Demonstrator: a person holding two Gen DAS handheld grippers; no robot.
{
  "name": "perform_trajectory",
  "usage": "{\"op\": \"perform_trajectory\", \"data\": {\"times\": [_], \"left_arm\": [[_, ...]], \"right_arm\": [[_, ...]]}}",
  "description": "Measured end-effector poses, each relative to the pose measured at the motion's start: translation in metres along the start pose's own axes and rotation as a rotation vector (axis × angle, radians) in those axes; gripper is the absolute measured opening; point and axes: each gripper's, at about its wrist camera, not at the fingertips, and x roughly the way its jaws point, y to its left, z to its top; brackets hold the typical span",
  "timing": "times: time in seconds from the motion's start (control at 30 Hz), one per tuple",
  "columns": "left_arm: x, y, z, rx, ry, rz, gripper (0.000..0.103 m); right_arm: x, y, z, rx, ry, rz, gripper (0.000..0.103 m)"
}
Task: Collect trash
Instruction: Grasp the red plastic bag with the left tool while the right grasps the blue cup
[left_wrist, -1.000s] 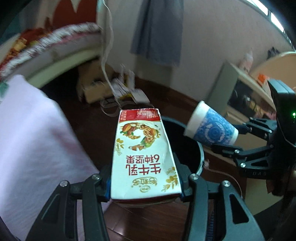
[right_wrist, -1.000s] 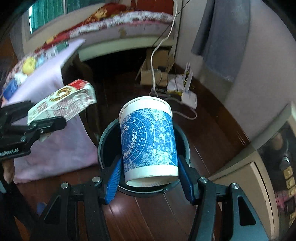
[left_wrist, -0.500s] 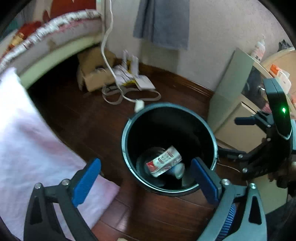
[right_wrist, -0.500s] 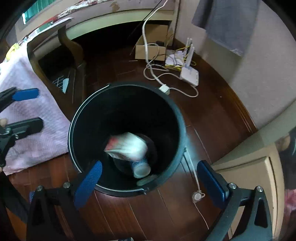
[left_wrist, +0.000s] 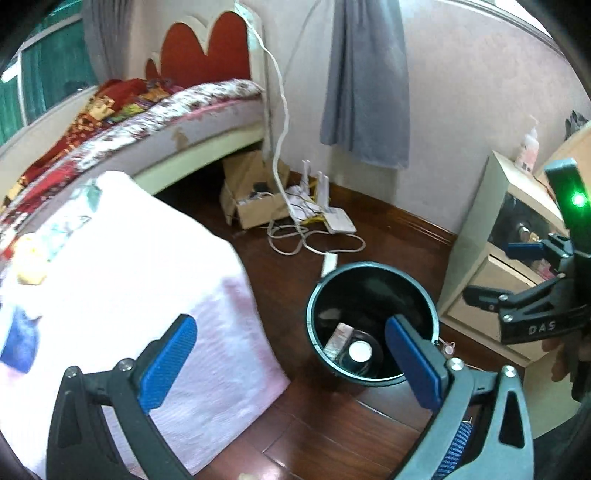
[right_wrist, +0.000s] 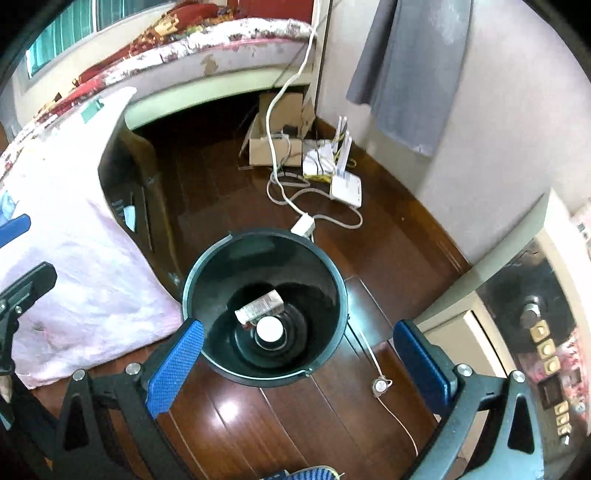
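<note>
A black round trash bin (right_wrist: 207, 266) stands on the dark wood floor; it also shows in the left wrist view (left_wrist: 373, 267). Inside lie a milk carton (right_wrist: 260, 306) and a paper cup (right_wrist: 269, 328) standing base up; both also show in the left wrist view, the carton (left_wrist: 338, 338) beside the cup (left_wrist: 359, 350). My left gripper (left_wrist: 291, 365) is open and empty, high above and left of the bin. My right gripper (right_wrist: 299, 365) is open and empty above the bin's near rim, and it shows from the side in the left wrist view (left_wrist: 517, 273).
A table under a pink cloth (left_wrist: 110, 280) stands left of the bin, with small items on top. A cardboard box (right_wrist: 275, 147), a white router (right_wrist: 345, 184) and cables (right_wrist: 295, 199) lie by the wall. A cabinet (left_wrist: 491, 266) stands right. A bed (left_wrist: 129, 122) is behind.
Both grippers opened and dropped the milk carton and the paper cup into the bin. Both grippers have since risen and pulled back, the left one swinging toward the table.
</note>
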Motion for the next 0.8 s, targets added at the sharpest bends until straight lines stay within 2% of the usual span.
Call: {"op": "perform_trajectory", "data": {"times": [0.27, 0.67, 0.8], "left_arm": [[-0.038, 0.041, -0.004, -0.065, -0.055, 0.082, 0.102], [-0.069, 0.106, -0.022, -0.169, -0.085, 0.200, 0.102], [-0.082, 0.142, -0.040, -0.232, -0.090, 0.259, 0.102]], "right_arm": [[-0.042, 0.042, 0.007, -0.030, -0.087, 0.062, 0.103], [-0.054, 0.135, 0.043, -0.114, -0.165, 0.176, 0.103], [-0.055, 0.178, 0.055, -0.166, -0.190, 0.227, 0.103]]}}
